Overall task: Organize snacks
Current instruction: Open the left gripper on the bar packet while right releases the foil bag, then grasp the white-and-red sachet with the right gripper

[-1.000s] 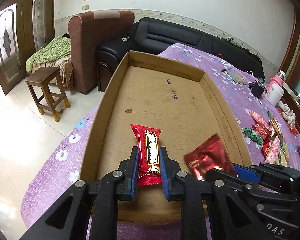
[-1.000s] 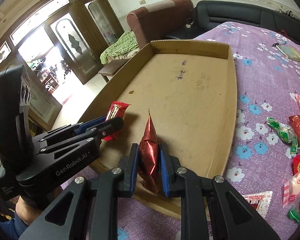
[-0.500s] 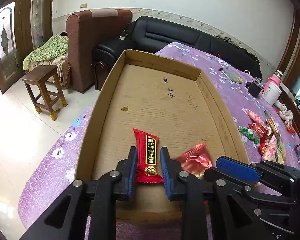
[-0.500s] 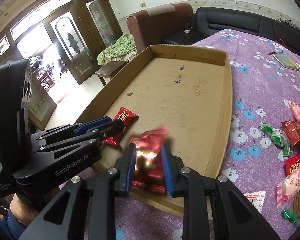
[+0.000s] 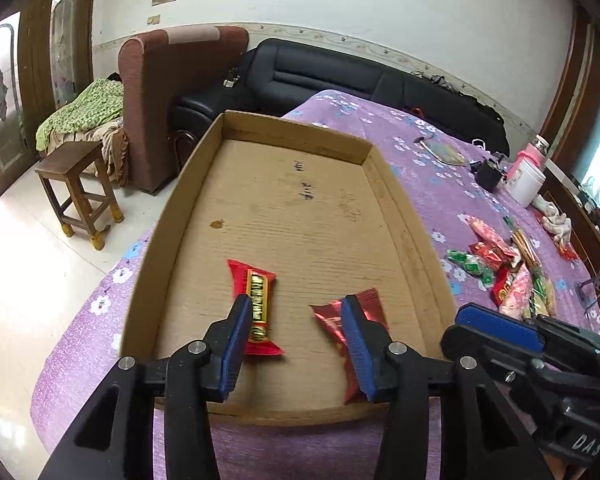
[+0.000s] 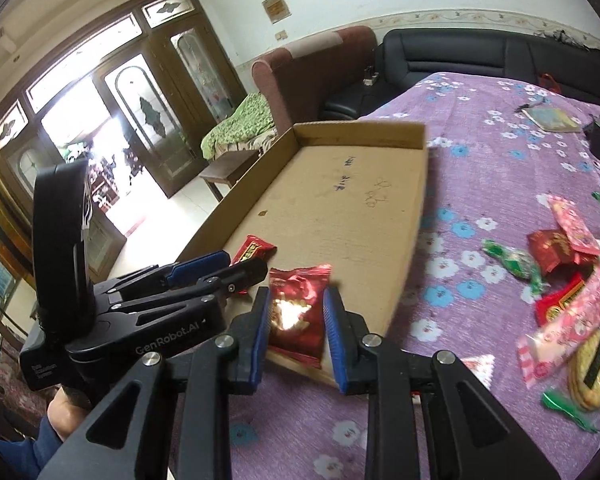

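Observation:
A shallow cardboard tray [image 5: 404, 216] [image 6: 414, 216] lies on the purple flowered cloth. A red bar snack with a gold label [image 5: 256, 306] [image 6: 254, 250] lies flat near the tray's front, by the left finger of my open left gripper [image 5: 296, 320]. A dark red foil packet [image 5: 364, 308] [image 6: 298, 308] lies flat beside it at the tray's front edge, between the fingers of my open right gripper [image 6: 296, 306]. Neither gripper holds anything. The left gripper [image 6: 220, 268] also shows in the right wrist view.
A heap of loose snacks [image 5: 508, 268] [image 6: 564, 280] lies on the cloth right of the tray. A white jar [image 5: 526, 182] and a small black object [image 5: 488, 170] stand further back. A wooden stool [image 5: 80, 188], a brown armchair and a black sofa are beyond.
Both grippers have opened and drawn back. The red bar and the foil packet have dropped from their jaws and now lie flat in the tray.

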`<state>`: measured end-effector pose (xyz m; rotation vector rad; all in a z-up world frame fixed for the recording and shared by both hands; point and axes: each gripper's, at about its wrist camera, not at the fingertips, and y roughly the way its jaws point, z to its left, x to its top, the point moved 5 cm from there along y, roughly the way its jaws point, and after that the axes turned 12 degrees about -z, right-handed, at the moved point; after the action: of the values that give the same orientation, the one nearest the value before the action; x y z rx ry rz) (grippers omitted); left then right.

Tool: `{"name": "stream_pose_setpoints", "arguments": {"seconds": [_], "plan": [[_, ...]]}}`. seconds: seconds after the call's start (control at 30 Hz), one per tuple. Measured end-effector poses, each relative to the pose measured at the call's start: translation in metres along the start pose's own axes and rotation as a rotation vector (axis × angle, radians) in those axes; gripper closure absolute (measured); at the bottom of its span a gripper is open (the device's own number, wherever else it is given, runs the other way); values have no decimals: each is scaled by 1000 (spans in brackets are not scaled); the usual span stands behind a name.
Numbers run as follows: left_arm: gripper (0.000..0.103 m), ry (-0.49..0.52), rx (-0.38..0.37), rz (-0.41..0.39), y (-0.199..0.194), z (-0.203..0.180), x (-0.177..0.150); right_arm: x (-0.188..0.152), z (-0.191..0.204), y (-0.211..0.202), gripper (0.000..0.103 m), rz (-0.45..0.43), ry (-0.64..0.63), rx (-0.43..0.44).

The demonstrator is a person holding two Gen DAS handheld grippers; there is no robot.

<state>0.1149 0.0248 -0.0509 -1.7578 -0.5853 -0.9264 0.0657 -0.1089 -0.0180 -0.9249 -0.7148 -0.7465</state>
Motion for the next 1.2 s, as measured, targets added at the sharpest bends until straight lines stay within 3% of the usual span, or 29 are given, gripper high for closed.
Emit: {"name": "stream_pose_setpoints", "arguments": {"seconds": [0.27, 0.37, 0.47, 0.57, 0.73, 0.77, 0.83, 0.93, 1.1, 1.17, 1.2], "plan": [[54, 40, -22, -11, -10, -24, 2, 5, -39, -30, 77, -40, 69, -37], [54, 47, -25, -17, -13, -29, 2, -5, -52, -21, 77, 53, 47, -52], [54, 48, -32, -17, -16, -32, 2, -14, -68, -10, 77, 96, 63, -87], [54, 53, -37, -18, -19, -34, 1, -20, -77, -2, 77, 119, 98, -61], [54, 65, -43, -19, -23, -35, -1, -37, -69, -1, 77, 204, 57, -57], [54, 63, -45, -18, -24, -35, -2, -42, -62, -5, 76, 229, 23, -48], [54, 60, -50, -18, -24, -34, -2, -51, -50, -13, 62, 265, -36, -33], [54, 52, -56, -18, -24, -34, -2, -56, -40, -24, 50, 248, -132, -74], [54, 62, -70, -16, -26, -42, -3, -58, -37, -16, 53, 245, -181, -128], [54, 78, -69, -18, -28, -45, -4, -63, -35, -17, 74, 239, -232, -153], [54, 82, -69, -19, -29, -46, -4, -64, -33, -17, 76, 240, -260, -167]]}}
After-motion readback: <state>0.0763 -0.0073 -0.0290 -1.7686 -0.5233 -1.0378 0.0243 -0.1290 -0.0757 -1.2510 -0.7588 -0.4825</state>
